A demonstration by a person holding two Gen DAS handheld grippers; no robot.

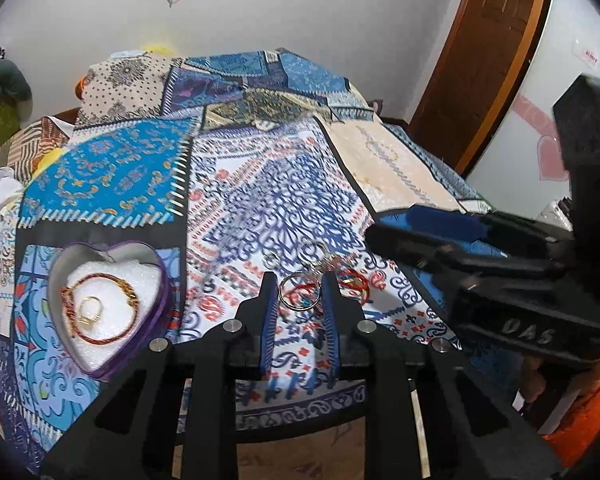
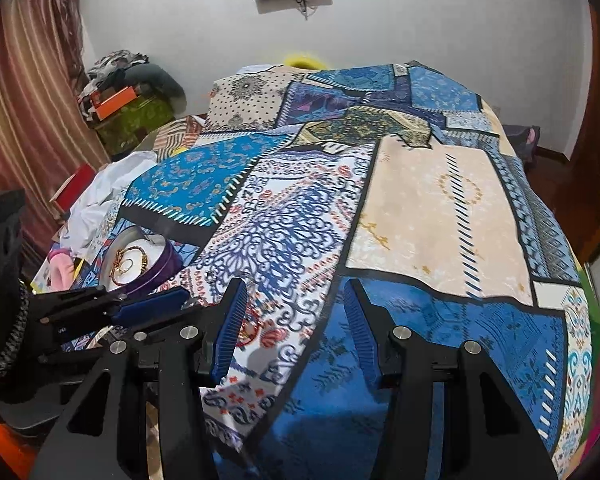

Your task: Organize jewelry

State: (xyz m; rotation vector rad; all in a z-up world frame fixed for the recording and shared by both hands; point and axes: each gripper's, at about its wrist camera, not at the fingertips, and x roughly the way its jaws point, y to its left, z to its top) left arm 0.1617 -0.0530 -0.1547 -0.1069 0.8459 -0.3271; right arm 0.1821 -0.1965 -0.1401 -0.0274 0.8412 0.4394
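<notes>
A purple heart-shaped box point(image 1: 162, 304) with a white foam lining sits on the patterned bedspread at the left. It holds a red and gold bracelet point(image 1: 100, 308) and a gold ring point(image 1: 89, 309). My left gripper point(image 1: 299, 285) has its fingertips on either side of a silver ring point(image 1: 299, 292) on the bedspread, with a narrow gap. Other rings point(image 1: 354, 278) and a small silver ring point(image 1: 271, 259) lie just beyond. My right gripper point(image 2: 296, 292) is open and empty above the bedspread. The box also shows in the right wrist view point(image 2: 168, 264).
The right gripper's body point(image 1: 500, 264) reaches in from the right in the left wrist view. The left gripper point(image 2: 148, 304) shows at the left in the right wrist view. White cloth point(image 2: 104, 196) lies by the bed's left side. A wooden door point(image 1: 484, 48) stands at the back right.
</notes>
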